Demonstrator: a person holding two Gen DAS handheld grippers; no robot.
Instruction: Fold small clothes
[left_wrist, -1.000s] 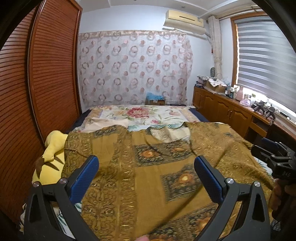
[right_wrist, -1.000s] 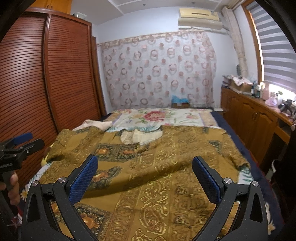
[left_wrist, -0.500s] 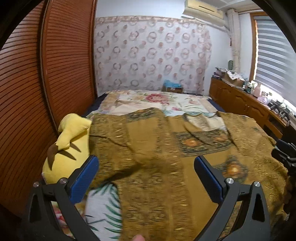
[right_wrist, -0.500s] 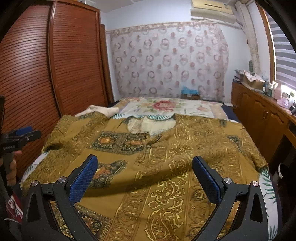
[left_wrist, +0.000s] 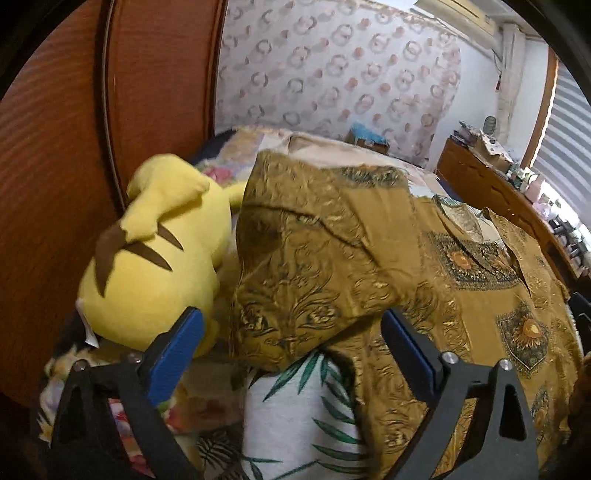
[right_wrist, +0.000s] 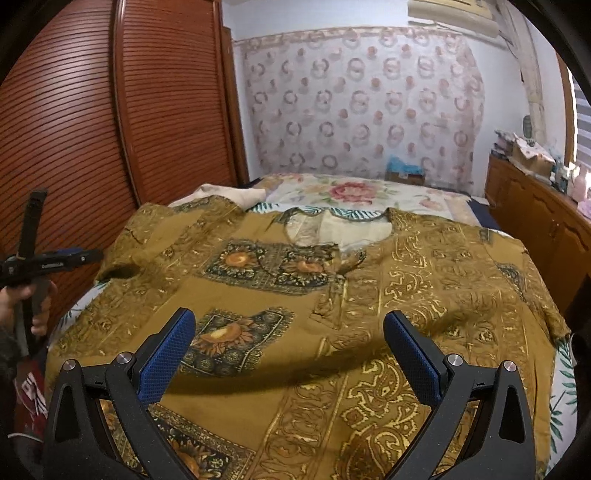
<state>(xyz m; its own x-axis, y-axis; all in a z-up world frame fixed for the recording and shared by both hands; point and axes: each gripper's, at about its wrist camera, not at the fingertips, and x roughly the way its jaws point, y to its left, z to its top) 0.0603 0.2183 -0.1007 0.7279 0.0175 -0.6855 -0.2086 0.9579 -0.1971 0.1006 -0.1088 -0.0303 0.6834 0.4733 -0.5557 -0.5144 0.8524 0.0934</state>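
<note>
A mustard-gold patterned shirt (right_wrist: 332, 295) lies spread flat, front up, on the bed, neckline toward the far end. In the left wrist view its left sleeve (left_wrist: 306, 266) lies bunched between my open fingers. My left gripper (left_wrist: 291, 339) is open around that sleeve edge, its right fingertip partly covered by cloth. It also shows in the right wrist view (right_wrist: 55, 258) at the bed's left side. My right gripper (right_wrist: 290, 332) is open and empty, low over the shirt's lower front.
A yellow plush toy (left_wrist: 155, 251) lies against the shirt's left sleeve beside the brown slatted wardrobe (right_wrist: 74, 129). The bed has a floral and leaf-print sheet (left_wrist: 295, 413). A wooden cabinet (right_wrist: 535, 218) runs along the right side.
My left gripper has swung left and dropped down to the shirt's left sleeve by the plush toy. My right gripper has moved forward and lower over the shirt.
</note>
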